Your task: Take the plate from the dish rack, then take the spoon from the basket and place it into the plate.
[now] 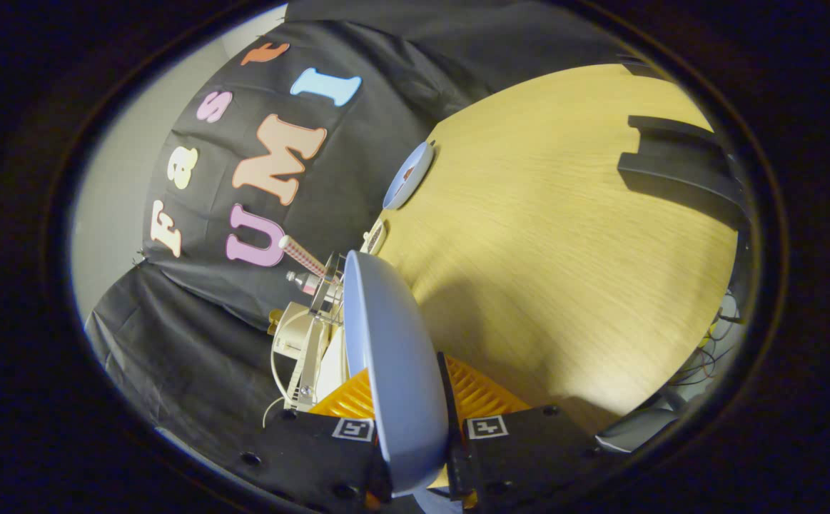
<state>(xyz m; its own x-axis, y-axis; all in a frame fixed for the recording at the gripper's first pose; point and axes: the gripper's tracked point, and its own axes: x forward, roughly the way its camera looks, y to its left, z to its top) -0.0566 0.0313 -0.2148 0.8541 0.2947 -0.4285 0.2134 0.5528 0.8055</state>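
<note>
My tongs (415, 428) hold the blue plate (395, 371) by its rim: both fingers (343, 403) press on it, one on each face, so the gap is narrow, only as thick as the plate. The plate stands on its edge between the fingers and reaches forward beyond the tips. Just beside it, on the side of its hollow face, I see the white dish rack (306, 350) and the basket with a spoon handle (302, 255) sticking out; I cannot tell exactly how the spoon sits in it. Ahead of the plate is the wooden table (564, 235). Far beyond my fingers a second small dish (407, 175) lies on the table near the black cloth wall.
</note>
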